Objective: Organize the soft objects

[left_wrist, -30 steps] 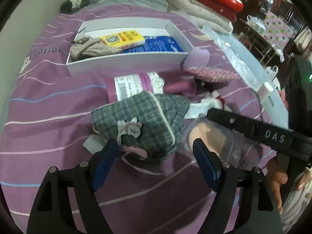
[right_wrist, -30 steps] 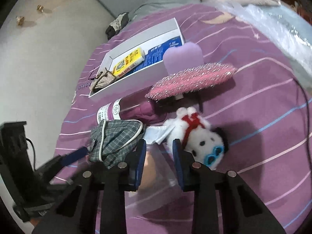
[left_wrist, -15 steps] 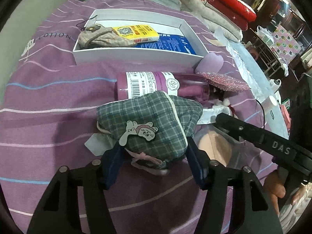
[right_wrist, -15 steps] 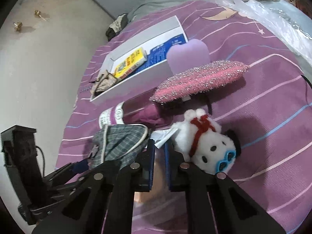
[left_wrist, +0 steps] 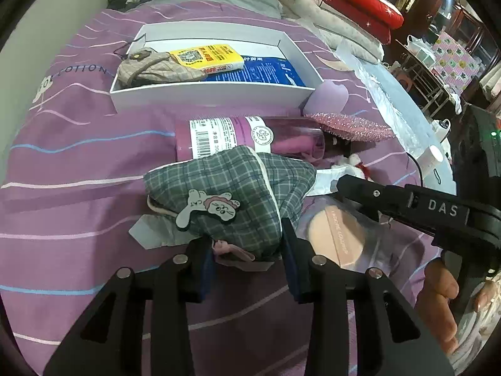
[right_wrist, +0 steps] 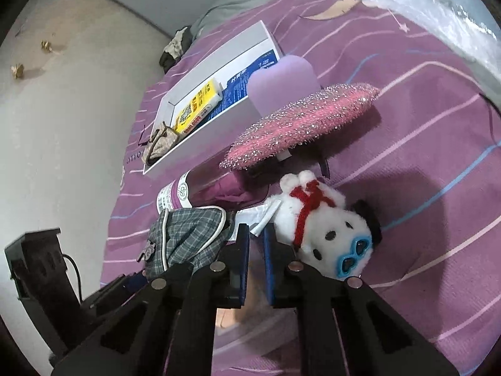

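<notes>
A grey-green plaid pouch (left_wrist: 231, 188) with a cartoon patch lies on the purple bedspread. My left gripper (left_wrist: 249, 260) has the pouch's near end between its jaws, which are closing, and the pads press its sides. Right of the pouch lies a clear packet holding a peach powder puff (left_wrist: 335, 238). My right gripper (right_wrist: 256, 250) is shut on that packet's edge, beside the plaid pouch (right_wrist: 188, 235). A white plush dog (right_wrist: 325, 232) with a red scarf lies just right of the right fingers. Behind stands a white box (left_wrist: 200, 94).
The box holds a beige pouch (left_wrist: 150, 69) and a yellow pack (left_wrist: 206, 58). A purple labelled tube (left_wrist: 219, 134), a pink glitter pad (right_wrist: 300, 122) and a lilac sponge (right_wrist: 281, 84) lie before it. Clear plastic sheeting (left_wrist: 385, 100) covers the bed's right side. A hand (left_wrist: 438, 297) shows at lower right.
The left jaws have narrowed from wide apart onto the plaid pouch's near end. The right jaws have narrowed onto the puff packet. Both hands stayed nearly in place.
</notes>
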